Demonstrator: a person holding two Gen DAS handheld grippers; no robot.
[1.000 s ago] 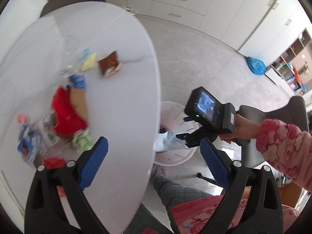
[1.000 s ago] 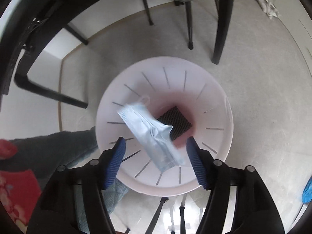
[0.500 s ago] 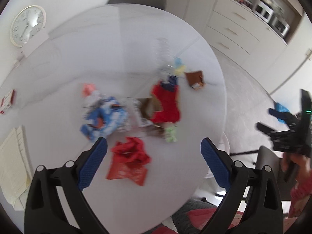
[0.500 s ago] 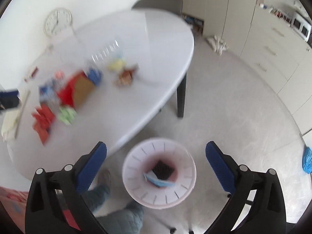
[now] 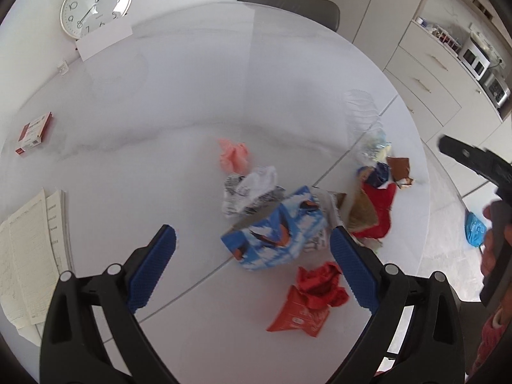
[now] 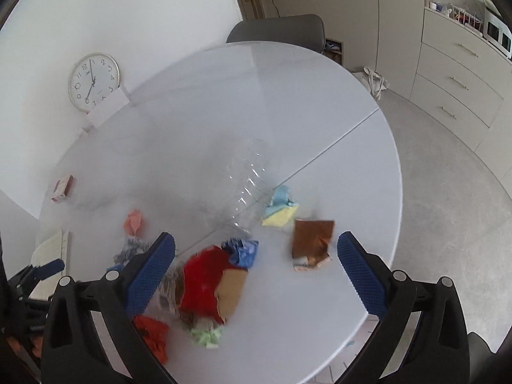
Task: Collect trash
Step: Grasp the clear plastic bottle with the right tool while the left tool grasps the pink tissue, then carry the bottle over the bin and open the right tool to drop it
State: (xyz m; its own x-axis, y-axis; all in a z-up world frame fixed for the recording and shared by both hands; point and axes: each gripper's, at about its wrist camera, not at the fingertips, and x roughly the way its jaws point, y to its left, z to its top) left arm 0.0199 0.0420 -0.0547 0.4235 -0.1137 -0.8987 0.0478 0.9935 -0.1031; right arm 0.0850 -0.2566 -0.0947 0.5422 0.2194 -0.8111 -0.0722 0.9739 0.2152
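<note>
Your round white table (image 5: pixel 160 121) stands by a white wall, a wall clock (image 5: pixel 96 1) leaning at its far edge, a grey chair (image 6: pixel 278 32) behind and beige cabinets (image 6: pixel 460 76) across the grey floor. The trash lies scattered on the tabletop: a crushed blue carton (image 5: pixel 275 233) below your left gripper (image 5: pixel 252 267), a red wrapper (image 5: pixel 310 300), a clear bottle (image 6: pixel 248 172); its printing is probably too blurred to read. Your left gripper and right gripper (image 6: pixel 256 270) both gape wide, empty.

White round table (image 5: pixel 192 102); blue-and-white patterned carton (image 5: pixel 275 233); red crumpled wrapper (image 5: pixel 313 297); pink tissue (image 5: pixel 233 156); brown wrapper (image 6: pixel 312 240); yellow-and-blue paper (image 6: pixel 281 206); blue-padded left gripper (image 5: pixel 252 249).
</note>
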